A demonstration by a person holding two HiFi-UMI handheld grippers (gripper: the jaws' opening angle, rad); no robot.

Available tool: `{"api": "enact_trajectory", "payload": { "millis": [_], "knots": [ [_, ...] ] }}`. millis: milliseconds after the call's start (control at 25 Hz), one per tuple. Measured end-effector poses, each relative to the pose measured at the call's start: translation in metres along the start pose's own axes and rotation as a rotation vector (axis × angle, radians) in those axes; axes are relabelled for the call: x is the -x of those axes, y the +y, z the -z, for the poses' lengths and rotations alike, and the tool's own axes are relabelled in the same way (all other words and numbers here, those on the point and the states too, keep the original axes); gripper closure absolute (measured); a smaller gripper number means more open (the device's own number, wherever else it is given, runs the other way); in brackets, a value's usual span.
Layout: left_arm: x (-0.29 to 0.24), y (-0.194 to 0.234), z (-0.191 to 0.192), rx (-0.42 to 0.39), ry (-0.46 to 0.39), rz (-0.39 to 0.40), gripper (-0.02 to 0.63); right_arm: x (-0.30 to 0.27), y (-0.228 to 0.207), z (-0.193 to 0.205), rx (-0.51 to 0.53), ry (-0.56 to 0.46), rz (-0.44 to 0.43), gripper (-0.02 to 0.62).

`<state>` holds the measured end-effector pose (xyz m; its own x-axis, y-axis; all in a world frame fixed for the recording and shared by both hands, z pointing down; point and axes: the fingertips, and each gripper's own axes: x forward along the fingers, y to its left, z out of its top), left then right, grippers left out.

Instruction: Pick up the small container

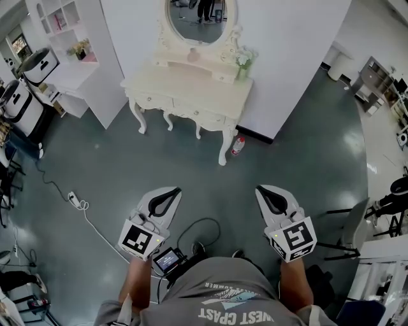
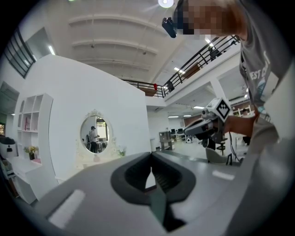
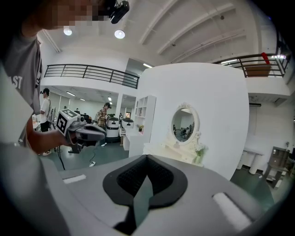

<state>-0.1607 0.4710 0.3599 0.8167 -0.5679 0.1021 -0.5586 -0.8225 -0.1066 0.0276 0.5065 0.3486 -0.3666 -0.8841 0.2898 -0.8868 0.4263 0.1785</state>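
Note:
A cream vanity table (image 1: pixel 191 86) with an oval mirror (image 1: pixel 201 19) stands against the white wall, well ahead of me. A small pinkish container (image 1: pixel 193 56) sits on its top under the mirror; it is tiny and faint in both gripper views. My left gripper (image 1: pixel 176 190) and right gripper (image 1: pixel 259 189) are held side by side over the dark floor, far short of the table. Both point toward it. The left gripper (image 2: pixel 151 156) is shut and empty, and so is the right gripper (image 3: pixel 146 157).
A plant vase (image 1: pixel 242 63) stands at the table's right end. A bottle (image 1: pixel 237 146) stands on the floor by the front right leg. A power strip (image 1: pixel 75 199) and its cable lie at left. White shelves (image 1: pixel 70 38) and machines (image 1: pixel 25 105) stand left, a chair (image 1: pixel 356 223) right.

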Motion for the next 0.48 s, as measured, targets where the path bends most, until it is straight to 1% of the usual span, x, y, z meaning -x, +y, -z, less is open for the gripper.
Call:
{"api": "enact_trajectory", "payload": {
  "millis": [240, 480],
  "knots": [
    [0.007, 0.011, 0.006, 0.012, -0.014, 0.022, 0.604, -0.007, 0.009, -0.016, 0.007, -0.022, 0.020, 0.594],
    [0.009, 0.022, 0.014, 0.038, -0.025, -0.004, 0.604, -0.023, 0.002, -0.019, 0.032, -0.024, 0.021, 0.594]
  ]
}}
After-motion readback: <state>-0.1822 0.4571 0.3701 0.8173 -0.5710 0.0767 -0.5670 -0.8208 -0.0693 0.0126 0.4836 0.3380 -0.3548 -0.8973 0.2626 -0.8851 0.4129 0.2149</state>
